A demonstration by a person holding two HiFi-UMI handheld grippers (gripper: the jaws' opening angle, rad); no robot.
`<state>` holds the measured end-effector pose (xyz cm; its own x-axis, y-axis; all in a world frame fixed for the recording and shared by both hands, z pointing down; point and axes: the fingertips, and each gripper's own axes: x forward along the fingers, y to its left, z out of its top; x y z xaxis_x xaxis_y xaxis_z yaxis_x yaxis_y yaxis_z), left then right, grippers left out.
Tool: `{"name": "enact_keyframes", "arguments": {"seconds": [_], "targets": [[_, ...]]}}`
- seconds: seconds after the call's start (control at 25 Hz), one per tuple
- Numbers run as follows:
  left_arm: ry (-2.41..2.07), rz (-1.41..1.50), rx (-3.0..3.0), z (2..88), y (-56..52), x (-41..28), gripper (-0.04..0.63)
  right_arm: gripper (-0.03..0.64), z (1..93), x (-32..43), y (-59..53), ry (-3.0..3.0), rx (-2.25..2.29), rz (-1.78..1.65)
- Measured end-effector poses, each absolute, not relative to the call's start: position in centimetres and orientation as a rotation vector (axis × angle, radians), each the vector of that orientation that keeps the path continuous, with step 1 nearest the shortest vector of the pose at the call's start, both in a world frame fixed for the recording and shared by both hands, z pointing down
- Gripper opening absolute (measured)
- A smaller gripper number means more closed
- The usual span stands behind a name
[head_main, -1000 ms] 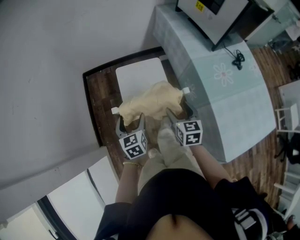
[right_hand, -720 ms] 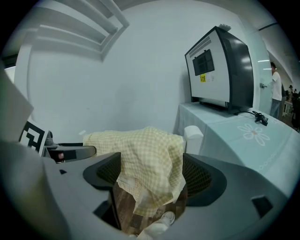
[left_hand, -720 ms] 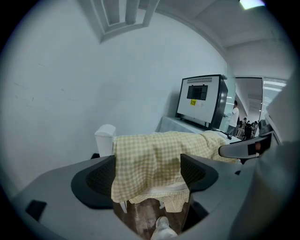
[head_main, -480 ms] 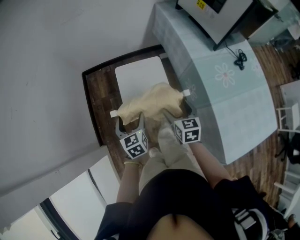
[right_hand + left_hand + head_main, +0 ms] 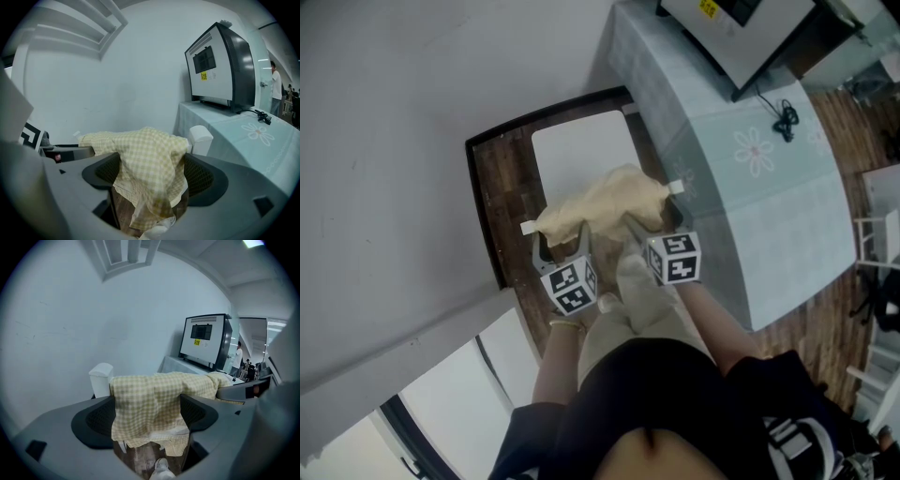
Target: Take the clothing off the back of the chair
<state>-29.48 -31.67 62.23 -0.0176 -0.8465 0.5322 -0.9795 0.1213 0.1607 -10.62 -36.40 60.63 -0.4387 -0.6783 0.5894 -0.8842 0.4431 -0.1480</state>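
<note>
Reaching forward and down at the chair (image 5: 581, 155) with both forearms. Holding the left gripper (image 5: 560, 242) at its back's left end, jaws spread astride the shirt (image 5: 600, 202). Holding the right gripper (image 5: 653, 225) at the right end, jaws just opened wide, shirt loose between.

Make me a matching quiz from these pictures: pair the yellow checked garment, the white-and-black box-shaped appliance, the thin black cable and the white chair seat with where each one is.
Things:
1. yellow checked cloth garment
2. white-and-black box-shaped appliance
3. thin black cable
4. white square chair seat

Places:
A. lying bunched on the pale tablecloth near its flower print
B. above the dark wooden floor, nothing lying on it
C. draped over the chair's back
D. standing at the tablecloth's far end, near the wall

Pairs: 1-C, 2-D, 3-A, 4-B.
</note>
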Motion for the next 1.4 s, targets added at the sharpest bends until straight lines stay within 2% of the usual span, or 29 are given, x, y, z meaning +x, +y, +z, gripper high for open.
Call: {"name": "enact_keyframes", "arguments": {"seconds": [0.88,1.4], "targets": [[-1.904,0.342,1.708,62.3,-31.9,-29.4,0.396,0.399,60.7,-11.1,-36.6,-2.204,1.388,0.639],[-1.822,0.359,1.742,61.9,-32.3,-26.7,0.166,0.179,59.9,-12.1,-35.9,-2.24,1.322,0.634]]}}
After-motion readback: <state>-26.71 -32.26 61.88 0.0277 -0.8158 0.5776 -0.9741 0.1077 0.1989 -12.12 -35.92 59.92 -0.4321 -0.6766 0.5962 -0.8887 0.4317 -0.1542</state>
